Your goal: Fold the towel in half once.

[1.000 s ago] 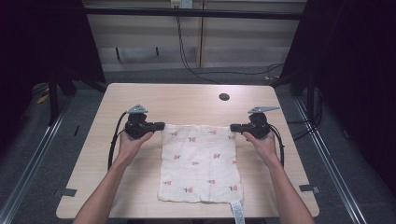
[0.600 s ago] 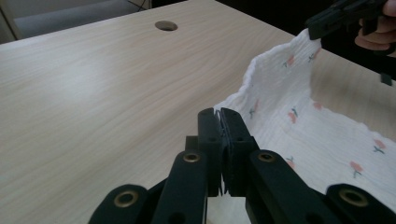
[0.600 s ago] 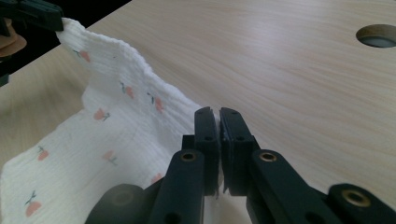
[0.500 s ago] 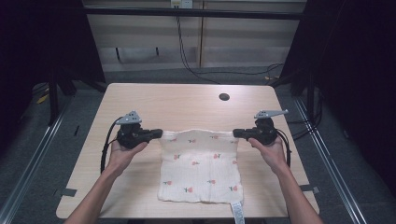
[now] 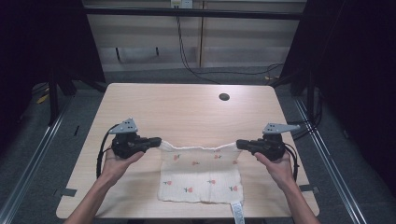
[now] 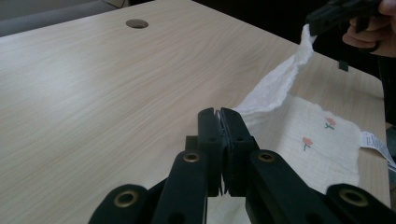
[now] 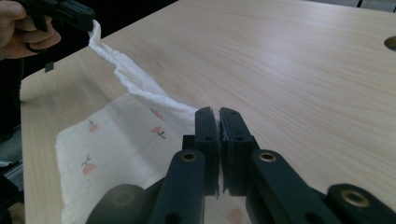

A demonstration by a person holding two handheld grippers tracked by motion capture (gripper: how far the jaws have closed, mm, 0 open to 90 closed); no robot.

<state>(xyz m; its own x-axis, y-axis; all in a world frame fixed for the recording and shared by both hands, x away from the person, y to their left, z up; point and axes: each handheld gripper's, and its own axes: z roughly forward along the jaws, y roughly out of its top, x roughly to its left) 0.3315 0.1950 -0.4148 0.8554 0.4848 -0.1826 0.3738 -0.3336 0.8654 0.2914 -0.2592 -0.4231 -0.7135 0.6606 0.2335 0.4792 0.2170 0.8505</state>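
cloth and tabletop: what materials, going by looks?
White cloth with small red flower prints: looks like a soft woven cotton gauze, matte; its crinkled texture and the limp sag between the left gripper and right gripper suggest that. Light wood-grain tabletop: probably laminate over board, smooth with a slight sheen; the grain looks very even, but solid wood can't be excluded.

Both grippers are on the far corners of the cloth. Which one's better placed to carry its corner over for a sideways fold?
Neither clearly. The left gripper and right gripper each pinch a far corner of the cloth, about level, edge stretched between them. Slight lean right: the label tab hangs off its side's near edge.
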